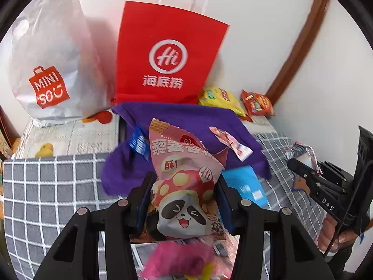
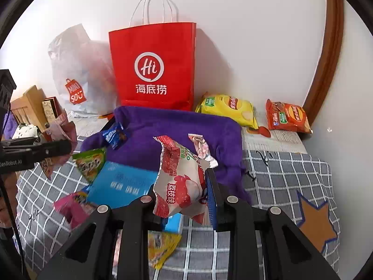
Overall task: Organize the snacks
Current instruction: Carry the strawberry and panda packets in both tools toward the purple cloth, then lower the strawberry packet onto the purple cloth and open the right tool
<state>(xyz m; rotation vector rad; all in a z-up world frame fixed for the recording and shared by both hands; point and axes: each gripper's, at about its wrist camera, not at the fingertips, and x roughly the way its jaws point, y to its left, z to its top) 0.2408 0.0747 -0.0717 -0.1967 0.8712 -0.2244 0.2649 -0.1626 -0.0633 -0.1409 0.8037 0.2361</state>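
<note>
Tongs (image 1: 184,200) (image 2: 184,198) each around, seemingly, snack packets.

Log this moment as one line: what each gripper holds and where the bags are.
left gripper: shut on panda snack pack | right gripper: shut on lychee snack pack | red paper bag, white plastic bag: upright at wall
</note>
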